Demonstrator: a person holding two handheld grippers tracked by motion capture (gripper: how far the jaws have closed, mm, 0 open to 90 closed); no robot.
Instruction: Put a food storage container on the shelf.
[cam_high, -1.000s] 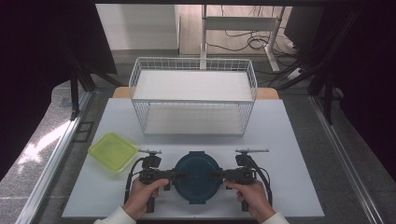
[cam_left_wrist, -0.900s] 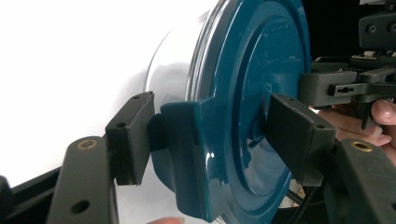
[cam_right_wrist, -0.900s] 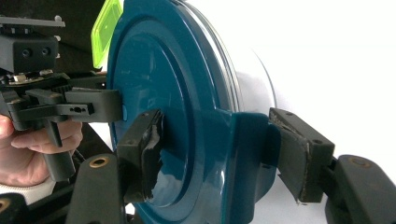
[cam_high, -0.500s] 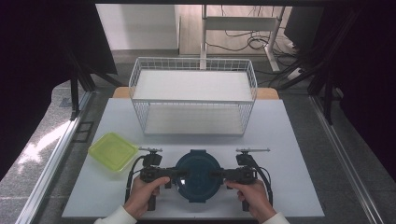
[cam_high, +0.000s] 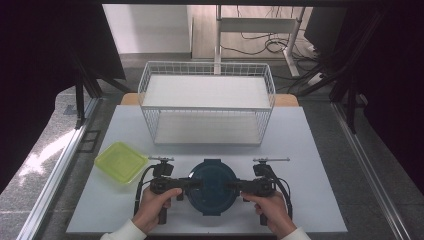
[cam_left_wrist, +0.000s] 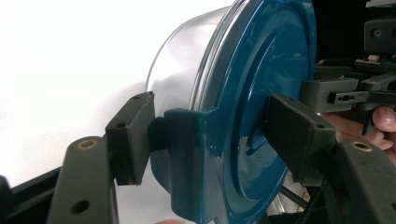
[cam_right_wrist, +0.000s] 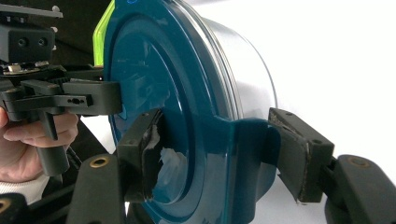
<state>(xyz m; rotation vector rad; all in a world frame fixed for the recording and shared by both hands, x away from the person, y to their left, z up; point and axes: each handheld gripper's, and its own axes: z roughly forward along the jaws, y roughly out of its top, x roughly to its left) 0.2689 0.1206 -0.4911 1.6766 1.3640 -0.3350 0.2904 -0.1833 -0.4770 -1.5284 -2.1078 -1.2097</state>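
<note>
From the high view, a round container with a dark blue lid (cam_high: 214, 186) sits at the near edge of the white table (cam_high: 310, 150), between the left gripper (cam_high: 196, 184) and the right gripper (cam_high: 231, 186), which meet it from opposite sides, probably to steady or lift it evenly. A yellow-green lid (cam_high: 121, 161) lies to the left; a wire basket (cam_high: 207, 102) stands behind.

In the left gripper view, the left gripper's jaws are clamped across the lid's latch tab (cam_left_wrist: 187, 154).

In the right gripper view, the right gripper's jaws pinch the opposite latch tab (cam_right_wrist: 247, 154) likewise.
</note>
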